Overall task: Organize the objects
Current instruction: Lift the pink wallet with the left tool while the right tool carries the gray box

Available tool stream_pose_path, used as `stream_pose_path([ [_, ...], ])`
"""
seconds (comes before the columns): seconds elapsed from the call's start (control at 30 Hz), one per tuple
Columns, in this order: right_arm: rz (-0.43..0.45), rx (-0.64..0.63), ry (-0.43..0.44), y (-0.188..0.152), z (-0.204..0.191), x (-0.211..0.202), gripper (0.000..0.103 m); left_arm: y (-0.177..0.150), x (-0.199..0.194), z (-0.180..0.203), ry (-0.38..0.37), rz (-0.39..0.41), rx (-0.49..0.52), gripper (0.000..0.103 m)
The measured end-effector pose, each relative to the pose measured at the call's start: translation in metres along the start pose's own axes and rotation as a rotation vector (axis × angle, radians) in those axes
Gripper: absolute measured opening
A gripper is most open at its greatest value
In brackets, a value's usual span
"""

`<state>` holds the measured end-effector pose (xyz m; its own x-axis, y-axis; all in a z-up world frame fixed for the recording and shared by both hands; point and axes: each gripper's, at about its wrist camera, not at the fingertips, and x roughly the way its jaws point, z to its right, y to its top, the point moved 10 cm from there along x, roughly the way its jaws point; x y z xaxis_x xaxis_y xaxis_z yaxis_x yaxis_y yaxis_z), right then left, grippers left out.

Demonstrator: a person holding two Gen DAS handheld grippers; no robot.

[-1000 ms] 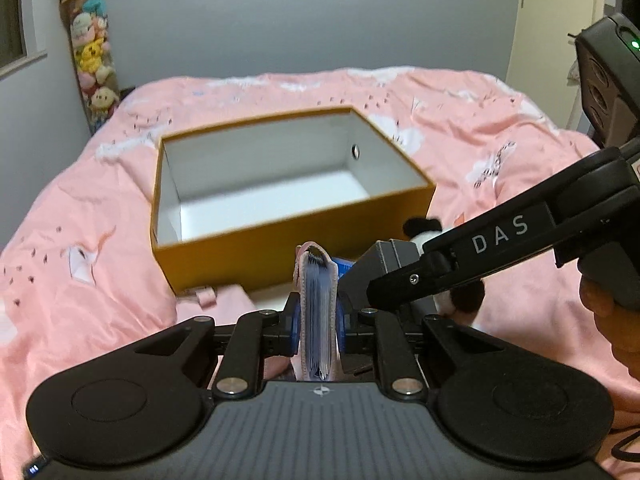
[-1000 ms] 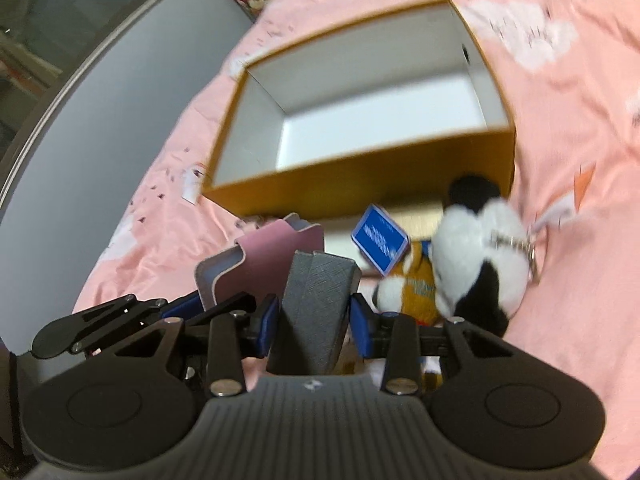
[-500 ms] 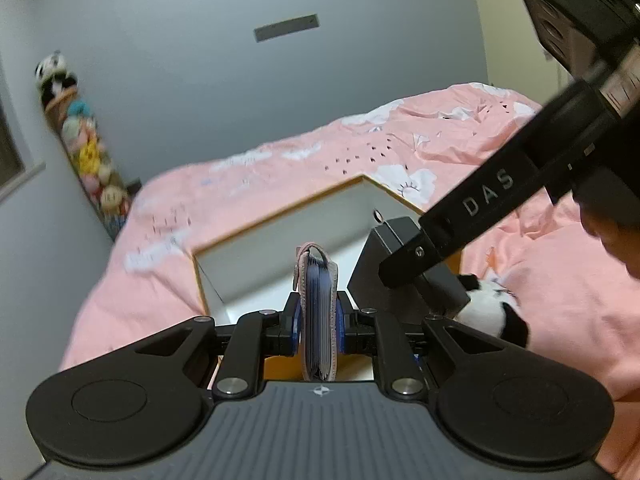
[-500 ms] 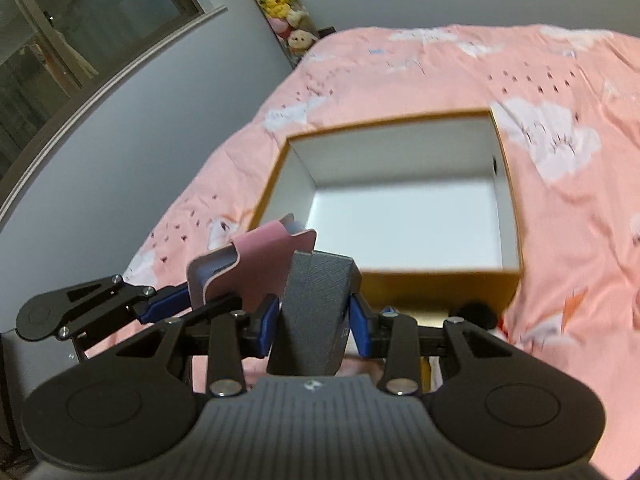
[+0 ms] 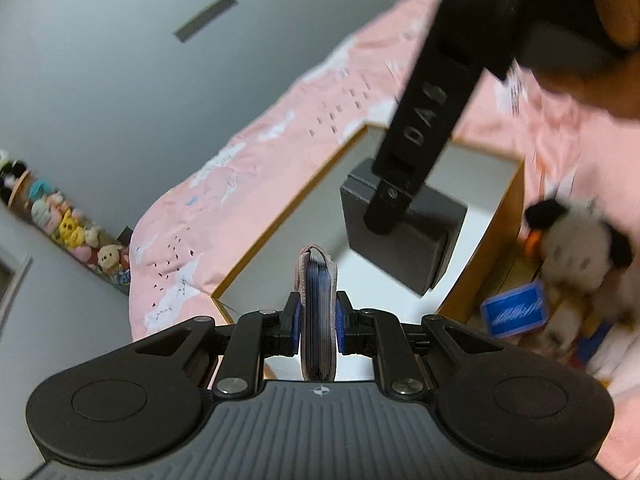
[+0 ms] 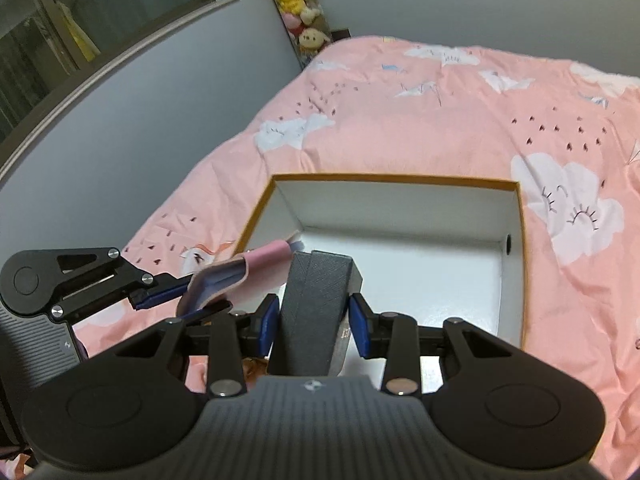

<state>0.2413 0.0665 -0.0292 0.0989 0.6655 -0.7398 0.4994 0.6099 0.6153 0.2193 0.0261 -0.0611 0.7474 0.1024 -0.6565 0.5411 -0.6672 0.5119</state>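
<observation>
Pink card wallet (image 5: 318,312) and grey textured case (image 6: 316,308), both upright, above open white-lined orange box (image 6: 516,264).

- The open orange cardboard box (image 6: 516,264) sat on the pink cloud-print bedspread (image 6: 420,120).
- The black-and-white plush toy (image 5: 576,244) lay outside the box's right wall.
- The stack of small stuffed toys (image 6: 298,8) stood behind the bed.

Both grippers rose & moved fwd: grey case (image 6: 316,304) in right gripper (image 6: 314,322) now over the box (image 6: 516,264) interior, was short of it. Left view tilted; plush panda (image 5: 576,240) shifted to right edge.
</observation>
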Motion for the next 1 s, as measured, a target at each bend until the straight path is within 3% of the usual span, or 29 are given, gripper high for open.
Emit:
stream_pose_path([
  [0.23,-0.093,0.006,-0.018,-0.005,0.015,0.047,0.040,-0.025,0.044,0.012,-0.037,-0.110,0.148,0.018],
  [0.4,-0.138,-0.007,-0.020,-0.010,0.023,0.071,0.040,-0.038,0.067,0.013,-0.085,-0.157,0.174,0.018],
  [0.7,-0.199,-0.029,-0.029,-0.019,0.036,0.095,0.040,-0.049,0.085,0.016,-0.124,-0.179,0.251,0.018],
  [1.0,-0.243,-0.088,-0.037,-0.022,0.037,0.104,0.040,-0.055,0.083,0.025,-0.230,-0.189,0.375,0.019],
])
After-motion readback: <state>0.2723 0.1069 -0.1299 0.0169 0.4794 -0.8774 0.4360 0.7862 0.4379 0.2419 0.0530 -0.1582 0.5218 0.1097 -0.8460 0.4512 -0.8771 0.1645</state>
